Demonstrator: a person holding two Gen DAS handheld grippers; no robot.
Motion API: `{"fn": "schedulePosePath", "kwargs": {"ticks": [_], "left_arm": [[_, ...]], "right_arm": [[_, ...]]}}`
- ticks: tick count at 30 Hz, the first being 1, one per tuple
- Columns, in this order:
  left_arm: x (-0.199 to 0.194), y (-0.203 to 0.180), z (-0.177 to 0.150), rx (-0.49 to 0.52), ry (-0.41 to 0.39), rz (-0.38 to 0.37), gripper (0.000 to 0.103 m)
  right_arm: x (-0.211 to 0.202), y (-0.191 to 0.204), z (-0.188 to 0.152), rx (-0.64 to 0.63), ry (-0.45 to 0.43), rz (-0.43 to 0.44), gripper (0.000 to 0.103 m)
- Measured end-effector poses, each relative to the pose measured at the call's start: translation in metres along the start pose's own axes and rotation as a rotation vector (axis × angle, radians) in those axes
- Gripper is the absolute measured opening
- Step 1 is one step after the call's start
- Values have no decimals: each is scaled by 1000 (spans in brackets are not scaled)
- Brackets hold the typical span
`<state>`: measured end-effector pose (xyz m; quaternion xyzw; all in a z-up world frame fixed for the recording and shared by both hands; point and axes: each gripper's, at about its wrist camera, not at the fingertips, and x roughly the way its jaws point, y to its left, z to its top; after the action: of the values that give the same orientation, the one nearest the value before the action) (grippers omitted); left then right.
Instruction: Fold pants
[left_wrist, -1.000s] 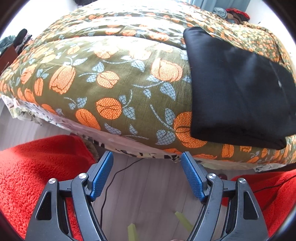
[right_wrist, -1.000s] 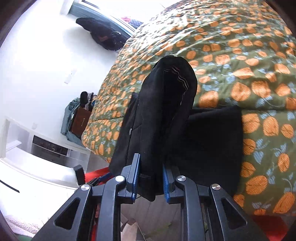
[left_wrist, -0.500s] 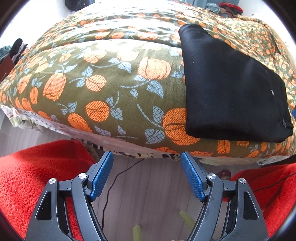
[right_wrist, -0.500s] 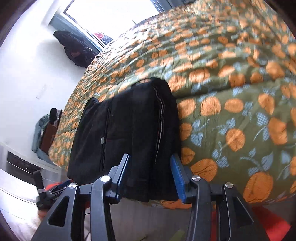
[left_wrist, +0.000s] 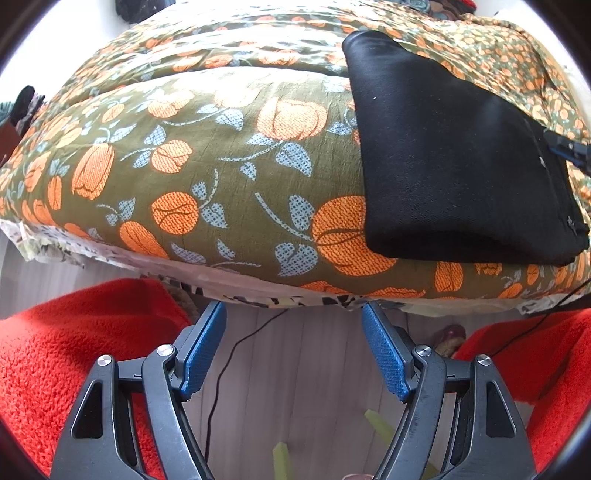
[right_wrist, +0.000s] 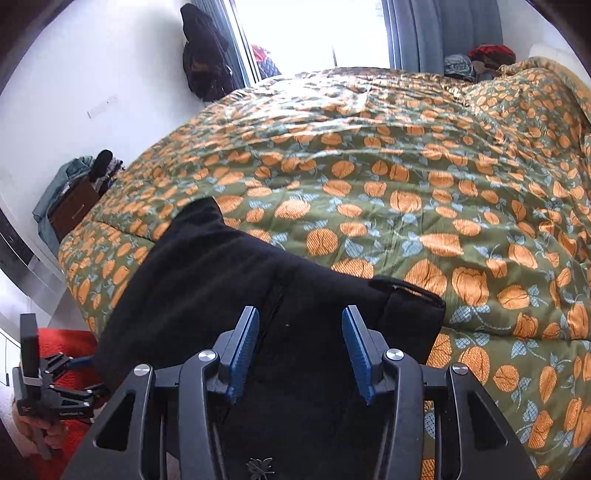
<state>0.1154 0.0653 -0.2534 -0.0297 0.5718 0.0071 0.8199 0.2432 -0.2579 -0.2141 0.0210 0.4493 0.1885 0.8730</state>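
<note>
The black pants (left_wrist: 454, 155) lie folded in a compact stack on the near edge of the bed; they also show in the right wrist view (right_wrist: 229, 284). My left gripper (left_wrist: 293, 347) is open and empty, held below the bed edge over the floor, left of the pants. My right gripper (right_wrist: 299, 347) is open just above the pants, with nothing between its blue pads (right_wrist: 243, 347). The right gripper's tip shows at the right edge of the left wrist view (left_wrist: 569, 149), and the left gripper shows at the lower left of the right wrist view (right_wrist: 48, 391).
The bed has an olive cover with orange flowers (left_wrist: 229, 155), also in the right wrist view (right_wrist: 424, 177). A red fleece (left_wrist: 66, 354) lies on both sides by the wooden floor (left_wrist: 303, 387), where a thin black cable (left_wrist: 221, 373) runs. Clothes hang by the window (right_wrist: 203, 62).
My right gripper has opened and let go of the pants, which now lie flat on the bed. The left gripper has stayed open and drifted slightly.
</note>
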Motion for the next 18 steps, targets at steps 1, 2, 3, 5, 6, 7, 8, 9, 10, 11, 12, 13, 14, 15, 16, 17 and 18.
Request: {"fn": "schedulePosePath", "kwargs": {"ticks": [1, 2, 3, 5, 6, 7, 8, 9, 10, 11, 12, 13, 14, 15, 16, 17, 18], "left_arm": [[1, 2, 1, -4, 4, -2, 78], [2, 3, 0, -7, 9, -2, 78], [2, 4, 1, -10, 12, -2, 78], [5, 5, 1, -12, 16, -4, 78], [6, 5, 2, -11, 18, -4, 78], [7, 5, 2, -11, 19, -4, 78], [7, 4, 2, -10, 21, -4, 78], [8, 3, 2, -9, 23, -4, 78], [9, 2, 3, -7, 26, -3, 78], [10, 2, 3, -5, 28, -3, 78], [10, 1, 3, -2, 29, -2, 78], [10, 0, 3, 2, 30, -2, 78], [10, -1, 3, 6, 29, -2, 78], [10, -2, 2, 10, 28, 0, 78], [9, -2, 1, 13, 27, 3, 78], [9, -2, 1, 15, 26, 6, 78], [8, -3, 0, 16, 27, 6, 78]], "right_arm": [[-2, 0, -4, -5, -8, -5, 47], [-8, 2, -6, -7, -22, -10, 47], [-14, 4, -9, -4, -38, -14, 47], [-35, 15, -16, -12, -79, 2, 47], [-47, 22, -20, -21, -102, 10, 47], [-57, 30, -27, -30, -122, 22, 47], [-65, 37, -34, -35, -136, 34, 47], [-71, 43, -43, -39, -143, 43, 47], [-74, 47, -51, -37, -142, 47, 47], [-73, 51, -58, -34, -135, 46, 48], [-69, 52, -65, -31, -112, 44, 49], [-61, 52, -70, -22, -80, 40, 49], [-51, 48, -76, -1, -36, 37, 49], [-41, 44, -81, 28, 9, 34, 49], [-38, 42, -85, 51, 21, 37, 49], [-41, 41, -87, 64, 7, 39, 48], [-46, 43, -88, 62, -13, 33, 48]]}}
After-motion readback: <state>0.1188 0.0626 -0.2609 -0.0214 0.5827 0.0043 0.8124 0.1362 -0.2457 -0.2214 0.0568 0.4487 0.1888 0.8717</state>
